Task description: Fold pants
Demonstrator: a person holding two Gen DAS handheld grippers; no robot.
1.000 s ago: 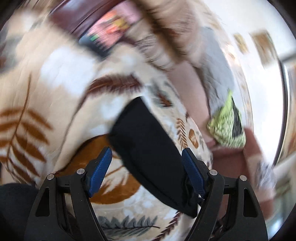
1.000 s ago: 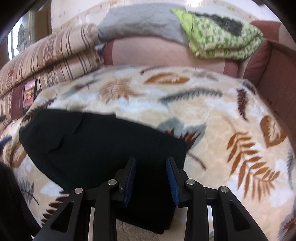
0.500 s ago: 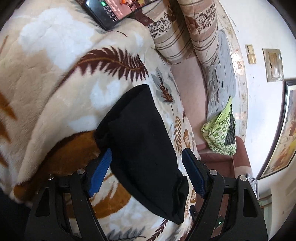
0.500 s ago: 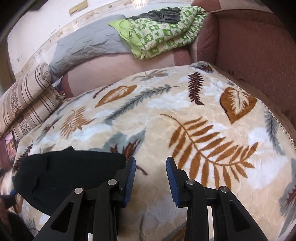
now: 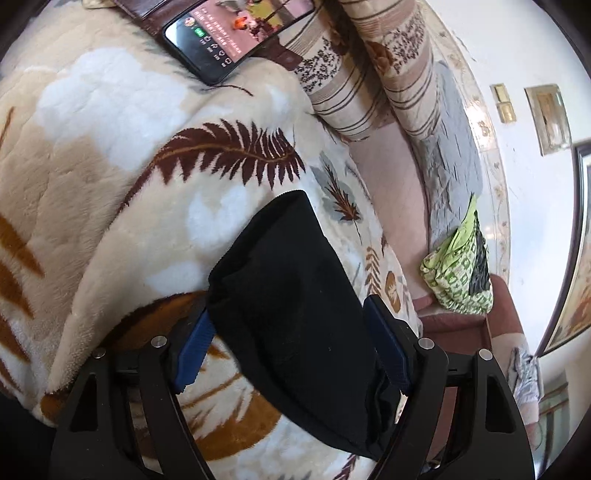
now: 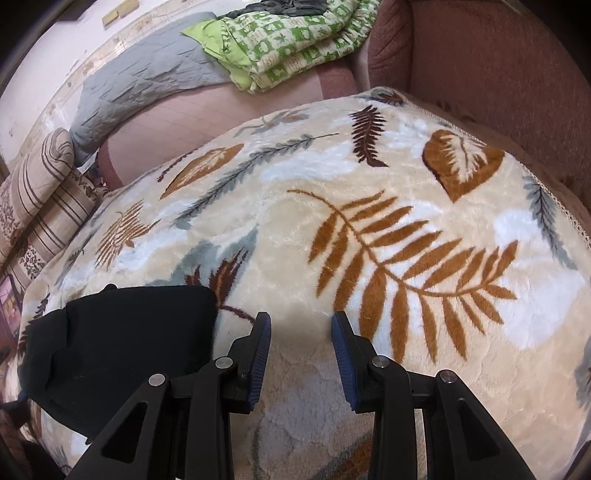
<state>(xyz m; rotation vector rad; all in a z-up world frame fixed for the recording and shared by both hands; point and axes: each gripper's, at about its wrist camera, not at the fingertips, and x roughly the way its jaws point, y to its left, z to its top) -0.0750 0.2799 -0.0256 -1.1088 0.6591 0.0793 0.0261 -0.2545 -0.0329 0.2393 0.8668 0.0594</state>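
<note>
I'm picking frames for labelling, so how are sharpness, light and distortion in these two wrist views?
Left wrist view: sharp, strong fisheye bending, wall blown out bright, black pants show almost no fold detail. Right wrist view: sharp, evenly lit, leaf-print blanket bulges from distortion, dark vignette at corners.

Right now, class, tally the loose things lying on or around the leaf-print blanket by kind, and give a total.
Black pants: 1
Phone: 1
Striped cushions: 2
Grey quilt: 1
Green patterned bedding: 1
Total: 6
</note>
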